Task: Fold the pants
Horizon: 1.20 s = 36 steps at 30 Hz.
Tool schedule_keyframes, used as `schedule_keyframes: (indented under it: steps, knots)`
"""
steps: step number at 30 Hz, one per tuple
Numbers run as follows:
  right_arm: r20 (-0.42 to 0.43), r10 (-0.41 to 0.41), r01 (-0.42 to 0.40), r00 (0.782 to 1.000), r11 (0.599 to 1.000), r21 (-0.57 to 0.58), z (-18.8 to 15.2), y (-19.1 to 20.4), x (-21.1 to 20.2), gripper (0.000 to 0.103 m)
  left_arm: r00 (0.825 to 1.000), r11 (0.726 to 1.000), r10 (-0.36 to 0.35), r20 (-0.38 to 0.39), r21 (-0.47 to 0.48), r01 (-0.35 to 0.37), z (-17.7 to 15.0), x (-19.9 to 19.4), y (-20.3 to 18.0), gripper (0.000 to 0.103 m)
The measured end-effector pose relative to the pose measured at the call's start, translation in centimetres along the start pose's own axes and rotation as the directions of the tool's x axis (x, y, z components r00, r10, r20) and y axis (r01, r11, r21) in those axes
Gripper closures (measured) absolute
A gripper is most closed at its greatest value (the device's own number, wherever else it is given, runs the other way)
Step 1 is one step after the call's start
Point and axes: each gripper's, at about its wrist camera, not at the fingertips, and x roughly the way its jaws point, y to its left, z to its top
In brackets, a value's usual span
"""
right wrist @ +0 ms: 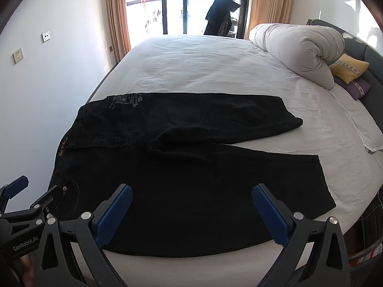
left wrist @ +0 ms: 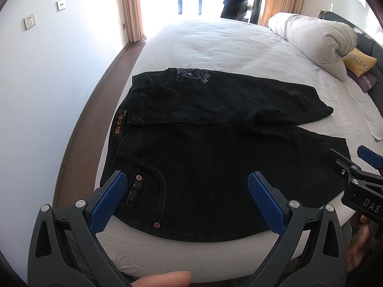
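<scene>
Black pants (right wrist: 191, 167) lie flat on near part of bed (right wrist: 203, 67), waist at left, legs spread to right, far leg w/ print. Both grippers, left (left wrist: 188, 186) & right (right wrist: 191, 198), hover w/ fingers apart. Rolled duvet (right wrist: 299, 47) far right, window (right wrist: 182, 4) behind.

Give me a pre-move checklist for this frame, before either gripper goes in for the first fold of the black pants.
1. Left gripper open and empty: ok, jaws spread wide, nothing between them.
2. Right gripper open and empty: ok, jaws also spread wide.
3. Black pants laid out on the bed: ok, legs apart, waistband toward the wall side.
4. Fabric flat: not ok, the far leg is rumpled near the crotch and its waistband part overlaps the near half.
5. Near edge reachable: ok, it lies just inside the bed's front edge, below both grippers.
6. Fold area clear: ok, the rolled duvet sits apart from the pants.
</scene>
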Motion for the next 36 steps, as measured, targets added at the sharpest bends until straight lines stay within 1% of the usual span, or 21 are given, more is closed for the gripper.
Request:
schedule_keyframes:
  steps: [19,36]
  knots:
    - [-0.007,0.002,-0.002,1.0,1.0,0.0,-0.85,0.08,0.15,0.0,1.0,1.0,0.0,-0.001,0.0,0.0,0.0,0.01,-0.02,0.0]
    - [-0.012,0.001,-0.001,1.0,1.0,0.0,-0.71,0.27,0.37,0.0,1.0,1.0,0.0,-0.003,0.0,0.0,0.02,0.03,0.0,0.0]
